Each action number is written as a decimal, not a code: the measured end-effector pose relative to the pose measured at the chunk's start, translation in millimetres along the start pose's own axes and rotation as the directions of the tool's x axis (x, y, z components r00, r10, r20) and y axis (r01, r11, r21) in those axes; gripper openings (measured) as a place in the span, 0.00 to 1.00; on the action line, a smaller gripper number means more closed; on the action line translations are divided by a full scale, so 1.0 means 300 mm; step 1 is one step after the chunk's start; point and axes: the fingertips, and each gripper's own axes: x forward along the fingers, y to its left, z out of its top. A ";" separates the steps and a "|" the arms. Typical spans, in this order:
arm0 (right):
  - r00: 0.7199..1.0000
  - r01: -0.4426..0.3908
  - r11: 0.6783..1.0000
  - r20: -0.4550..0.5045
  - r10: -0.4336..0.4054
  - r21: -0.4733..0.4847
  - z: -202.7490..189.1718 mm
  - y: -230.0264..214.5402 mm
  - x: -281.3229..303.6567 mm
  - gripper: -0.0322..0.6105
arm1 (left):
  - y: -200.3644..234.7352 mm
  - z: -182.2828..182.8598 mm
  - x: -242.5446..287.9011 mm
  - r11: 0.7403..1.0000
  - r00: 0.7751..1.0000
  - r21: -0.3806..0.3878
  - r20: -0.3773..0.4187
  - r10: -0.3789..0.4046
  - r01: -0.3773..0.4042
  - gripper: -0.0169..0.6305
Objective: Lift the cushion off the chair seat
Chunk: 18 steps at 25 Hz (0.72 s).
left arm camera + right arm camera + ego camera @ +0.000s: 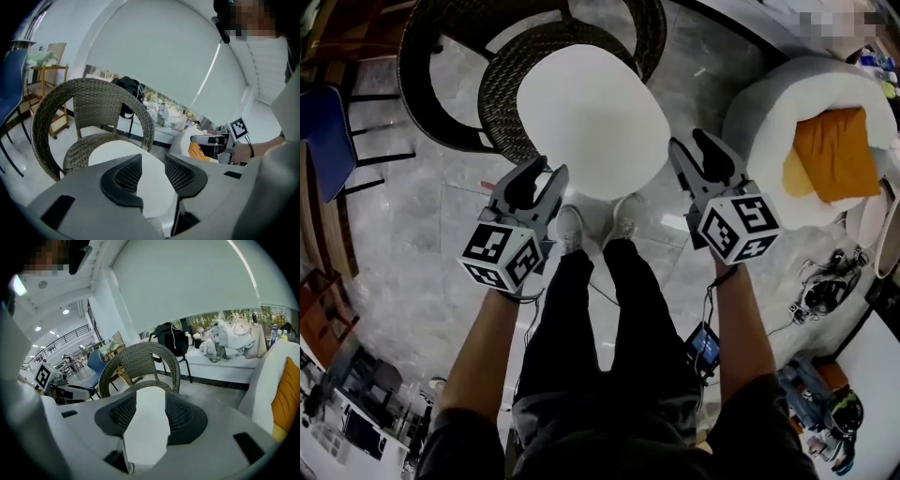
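Note:
A white oval cushion [591, 117] lies on the seat of a dark wicker chair [502, 89], its near edge reaching out past the seat toward me. My left gripper [546, 172] hangs at the cushion's near-left edge, jaws open and empty. My right gripper [694, 145] is just off the cushion's right edge, also open. In the left gripper view the cushion [112, 152] shows past the spread jaws of the left gripper [152, 166]. In the right gripper view the cushion [147, 425] fills the gap of the right gripper [151, 408], whose pads stand off it.
A white armchair [769, 112] with an orange pillow [834, 155] stands to the right. A blue chair [323, 141] is at the far left. My feet [595, 225] are on the grey floor just before the wicker chair. Cables and gear [825, 291] lie at the right.

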 end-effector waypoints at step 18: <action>0.986 0.048 0.997 -0.160 -0.039 0.054 -0.500 -0.189 0.201 0.33 | 0.136 -0.538 0.164 0.986 0.991 -0.160 -0.132 0.020 -0.042 0.32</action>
